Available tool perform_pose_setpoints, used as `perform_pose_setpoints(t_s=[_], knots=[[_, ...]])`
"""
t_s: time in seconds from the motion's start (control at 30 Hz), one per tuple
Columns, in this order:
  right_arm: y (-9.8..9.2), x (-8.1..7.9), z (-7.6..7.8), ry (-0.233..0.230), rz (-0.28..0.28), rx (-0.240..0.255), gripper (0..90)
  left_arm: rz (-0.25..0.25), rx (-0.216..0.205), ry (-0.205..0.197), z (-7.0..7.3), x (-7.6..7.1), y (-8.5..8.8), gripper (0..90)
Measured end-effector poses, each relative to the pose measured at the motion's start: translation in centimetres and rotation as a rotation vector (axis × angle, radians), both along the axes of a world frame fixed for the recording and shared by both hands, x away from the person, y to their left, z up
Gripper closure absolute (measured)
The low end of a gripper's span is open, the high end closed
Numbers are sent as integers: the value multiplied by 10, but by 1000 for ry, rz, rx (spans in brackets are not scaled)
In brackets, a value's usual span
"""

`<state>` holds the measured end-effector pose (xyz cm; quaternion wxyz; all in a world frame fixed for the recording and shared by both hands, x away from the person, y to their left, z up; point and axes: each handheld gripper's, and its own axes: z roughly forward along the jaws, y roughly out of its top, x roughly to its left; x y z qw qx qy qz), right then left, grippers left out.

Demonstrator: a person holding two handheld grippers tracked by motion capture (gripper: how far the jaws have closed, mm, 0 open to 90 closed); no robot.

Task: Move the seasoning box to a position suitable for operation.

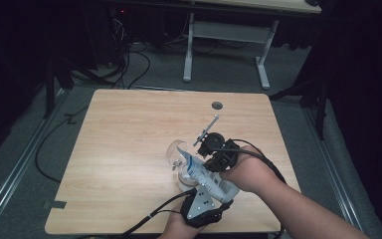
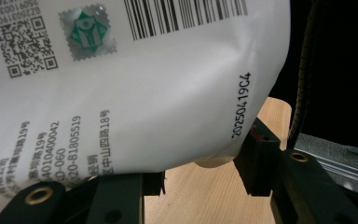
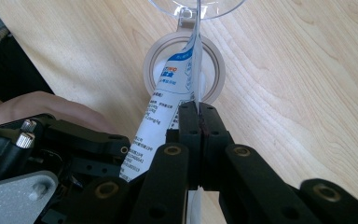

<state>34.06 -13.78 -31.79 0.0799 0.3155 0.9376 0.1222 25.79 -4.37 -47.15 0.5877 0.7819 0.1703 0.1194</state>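
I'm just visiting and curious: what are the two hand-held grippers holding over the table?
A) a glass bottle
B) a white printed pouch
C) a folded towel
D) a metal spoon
B: the left hand-held gripper clamps the bulging white pouch with its barcode, and the right hand-held gripper pinches the pouch's thin edge.

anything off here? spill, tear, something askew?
No spill or tear visible. The white pouch is pinched at its edge by the right hand-held gripper and gripped at its body by the left hand-held gripper, its top tilted over the clear container. Nothing stands out.
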Motion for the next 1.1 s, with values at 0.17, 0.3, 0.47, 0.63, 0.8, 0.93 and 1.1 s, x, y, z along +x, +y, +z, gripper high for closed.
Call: perform_pose_setpoints(t_s=[0.17,0.3,0.47,0.63,0.8,0.93,1.1], knots=[[0,-1,1,-2,1,1,900,1,-1,-2,0,0,0,588],[0,-1,1,-1,-3,0,900,-3,-1,-1,0,0,0,586],[0,-1,0,-3,0,-1,900,-3,-1,0,0,-1,-1,582],[0,0,0,-2,0,0,900,-5,0,0,0,-1,-1,578],[0,0,-1,-3,1,0,900,-4,0,-1,0,-1,-1,577],[0,0,-1,-3,2,0,900,-5,1,0,0,-1,-1,579],[1,0,-1,-2,1,1,900,-5,-4,0,0,-1,-1,579]])
